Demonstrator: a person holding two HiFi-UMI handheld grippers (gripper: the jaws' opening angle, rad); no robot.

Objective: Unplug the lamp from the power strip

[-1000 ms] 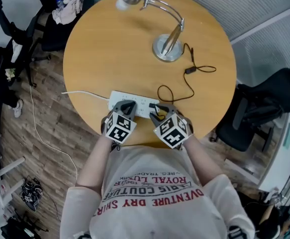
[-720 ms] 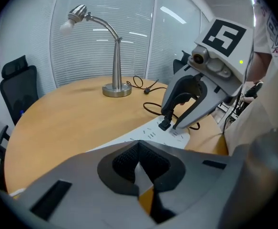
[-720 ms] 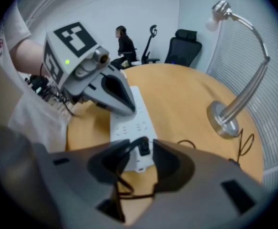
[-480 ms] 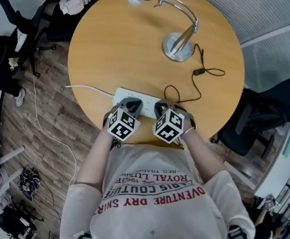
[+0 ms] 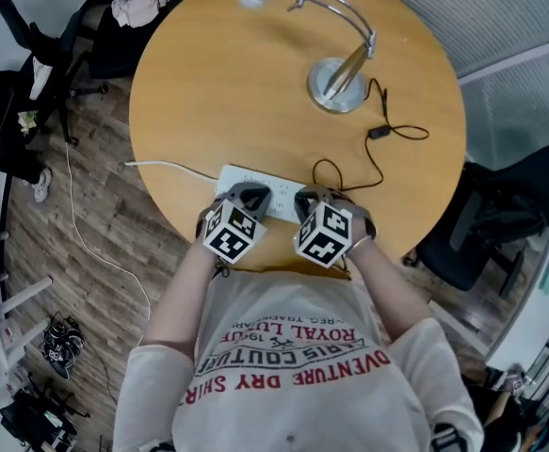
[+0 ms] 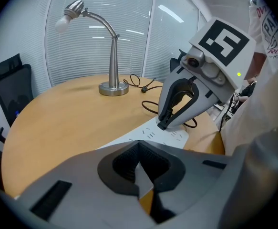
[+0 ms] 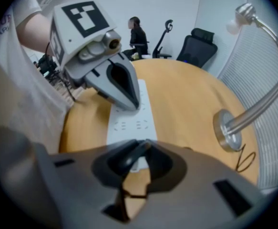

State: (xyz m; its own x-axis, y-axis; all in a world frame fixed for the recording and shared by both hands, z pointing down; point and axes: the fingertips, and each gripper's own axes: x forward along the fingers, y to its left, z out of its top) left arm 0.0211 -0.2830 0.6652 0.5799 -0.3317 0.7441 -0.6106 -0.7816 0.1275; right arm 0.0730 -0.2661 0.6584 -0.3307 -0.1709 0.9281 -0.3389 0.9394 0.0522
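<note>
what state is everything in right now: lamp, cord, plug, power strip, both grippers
lamp, upright on the table, bulb looks unlit
lamp cord, slack, looped on the table
power strip, flat on the table
lamp plug, between the right gripper's jaws, apparently still in the power strip
right gripper, jaws have just been closing, now gripping the lamp plug
left gripper, jaws together, tips on the power strip

On the table [image 5: 217,83] we see the lamp [image 5: 336,87] at one o'clock, the power strip [image 5: 229,179] at six, left gripper [image 5: 248,194] on it, right gripper [image 5: 312,197] round its plug [image 7: 129,159].
</note>
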